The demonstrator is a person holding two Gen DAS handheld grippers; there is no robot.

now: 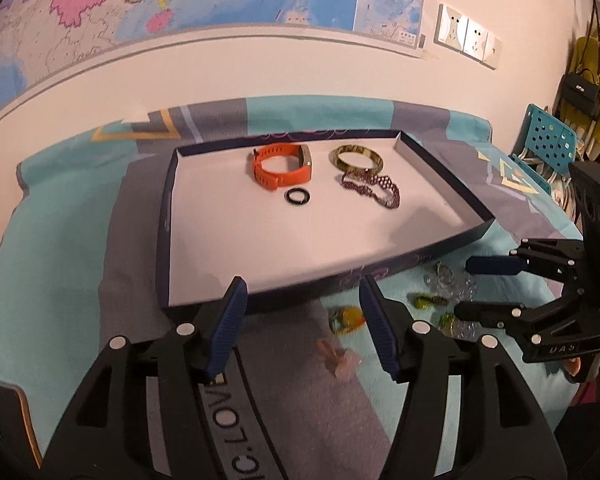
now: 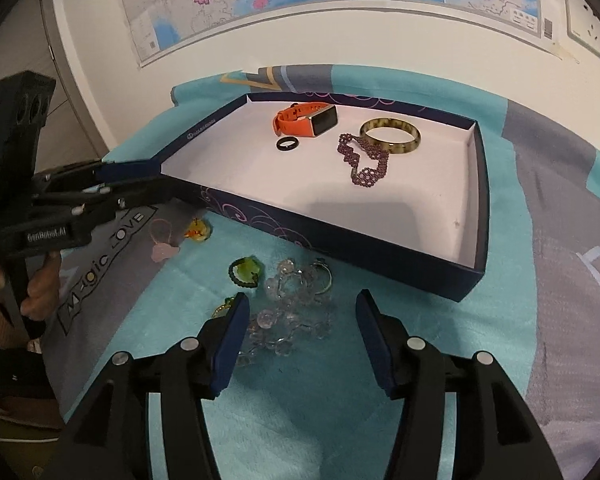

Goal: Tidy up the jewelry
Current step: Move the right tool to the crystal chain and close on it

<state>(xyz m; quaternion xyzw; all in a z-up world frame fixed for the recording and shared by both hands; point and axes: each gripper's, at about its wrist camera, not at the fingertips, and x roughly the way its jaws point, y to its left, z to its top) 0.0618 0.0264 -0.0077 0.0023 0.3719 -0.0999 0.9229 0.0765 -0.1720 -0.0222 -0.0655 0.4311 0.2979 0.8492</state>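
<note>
The cloth-covered bench carries a shallow box lid holding an orange watch, bangle, purple chain and black ring. Crystal beads lie outside. The left hand-held gripper and right hand-held gripper stand half open, empty.

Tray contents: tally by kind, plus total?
In the tray:
Orange-strap watch: 1
Black ring: 1
Tortoiseshell bangle: 1
Purple beaded piece: 1
Total: 4
Several more pieces lie on the cloth outside the tray, not counted.
</note>
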